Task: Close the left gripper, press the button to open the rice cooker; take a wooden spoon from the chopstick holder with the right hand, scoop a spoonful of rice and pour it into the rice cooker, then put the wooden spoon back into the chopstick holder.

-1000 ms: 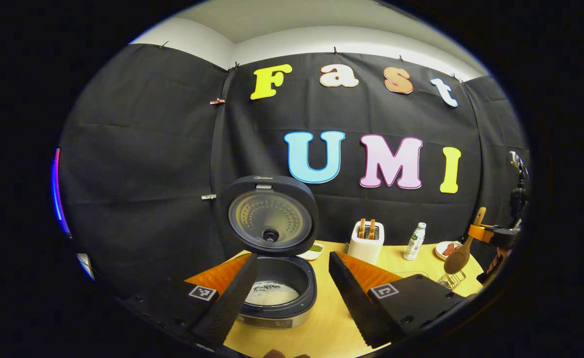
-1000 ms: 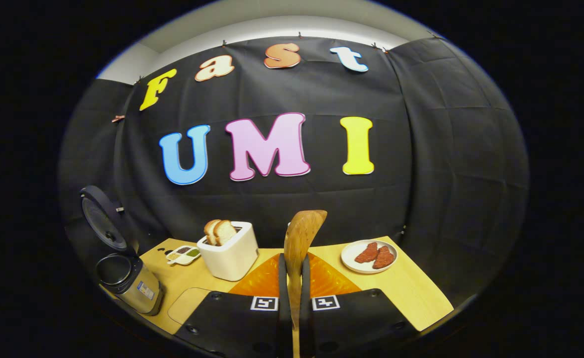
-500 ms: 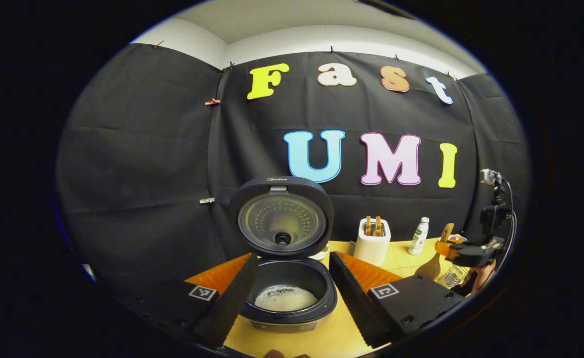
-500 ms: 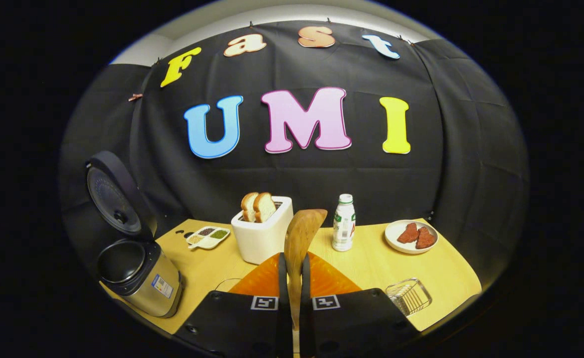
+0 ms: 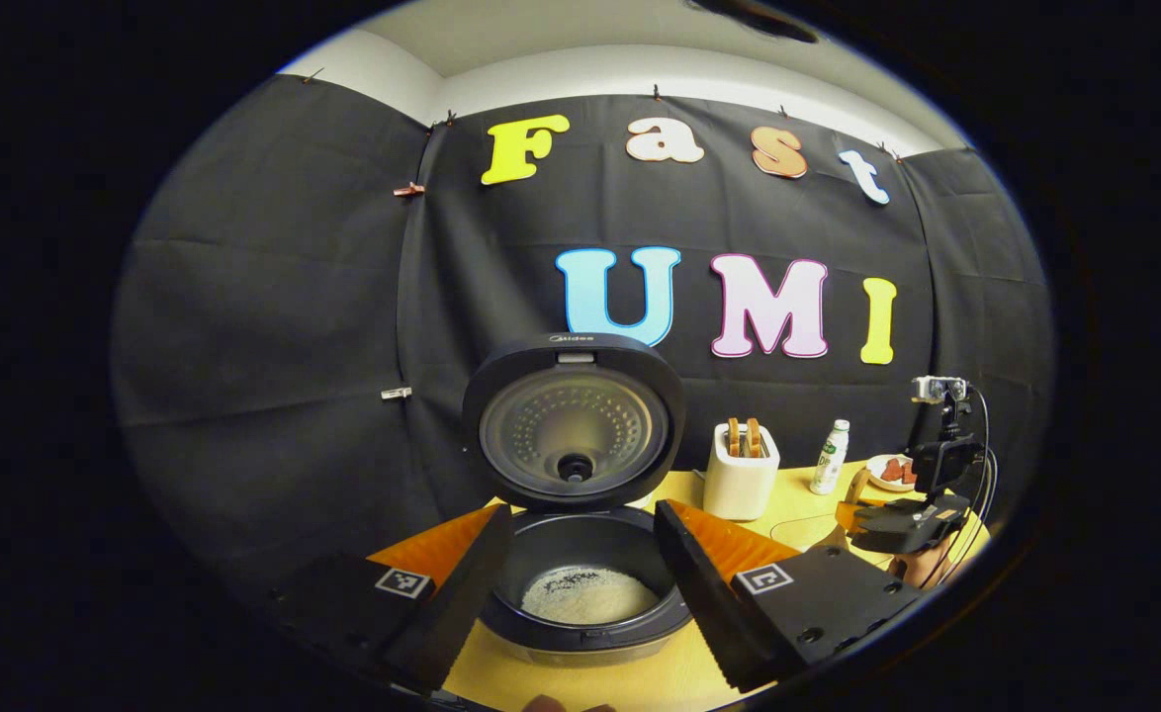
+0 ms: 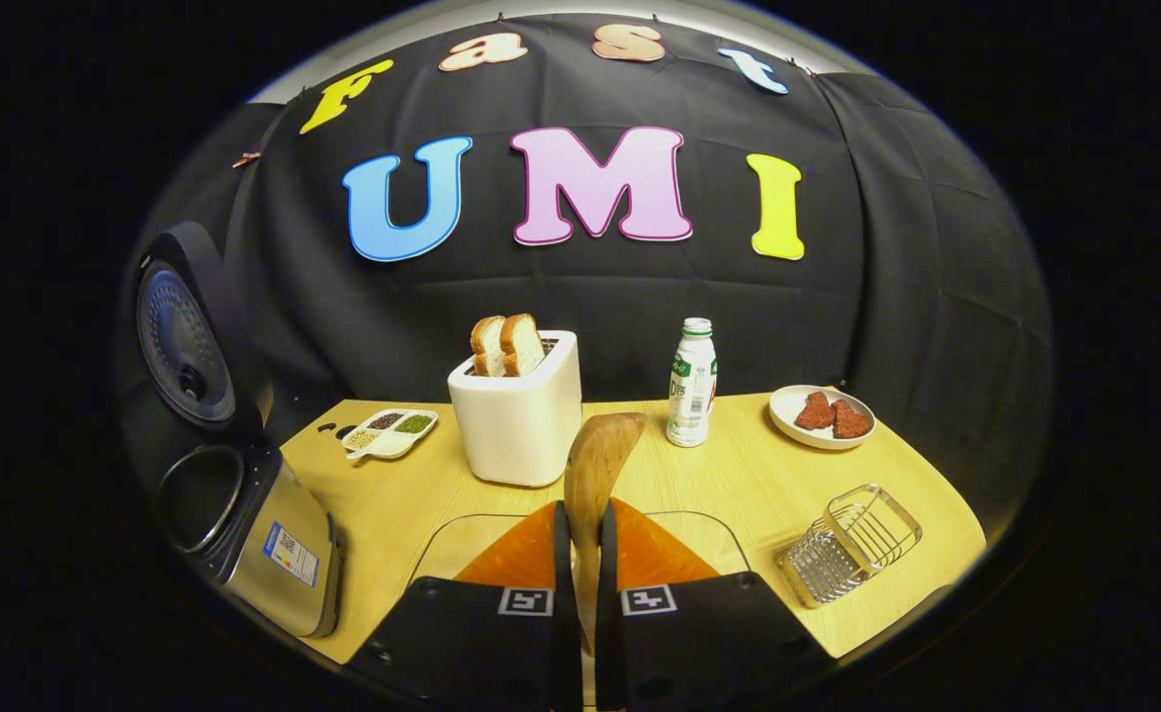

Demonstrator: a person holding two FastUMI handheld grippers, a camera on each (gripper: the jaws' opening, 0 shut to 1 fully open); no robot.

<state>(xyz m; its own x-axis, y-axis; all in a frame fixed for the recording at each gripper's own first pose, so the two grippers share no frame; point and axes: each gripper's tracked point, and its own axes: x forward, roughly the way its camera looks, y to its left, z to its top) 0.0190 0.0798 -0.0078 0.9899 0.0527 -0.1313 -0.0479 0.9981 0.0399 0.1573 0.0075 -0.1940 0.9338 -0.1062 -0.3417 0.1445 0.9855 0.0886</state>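
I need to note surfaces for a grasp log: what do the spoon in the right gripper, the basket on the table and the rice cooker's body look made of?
Wooden spoon: wood, smooth, with brown grain streaks on the bowl.
Wire basket: bare metal wire, probably steel; thin shiny silver rods in an open grid.
Rice cooker: body looks like brushed metal, silvery sheen; rim and lid seem dark matte plastic.

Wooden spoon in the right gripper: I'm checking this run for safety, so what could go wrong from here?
The wooden spoon is pinched by its handle alone, so it may twist. The wire chopstick holder lies tipped, making the return awkward. The rice cooker lid stands open and could be knocked.
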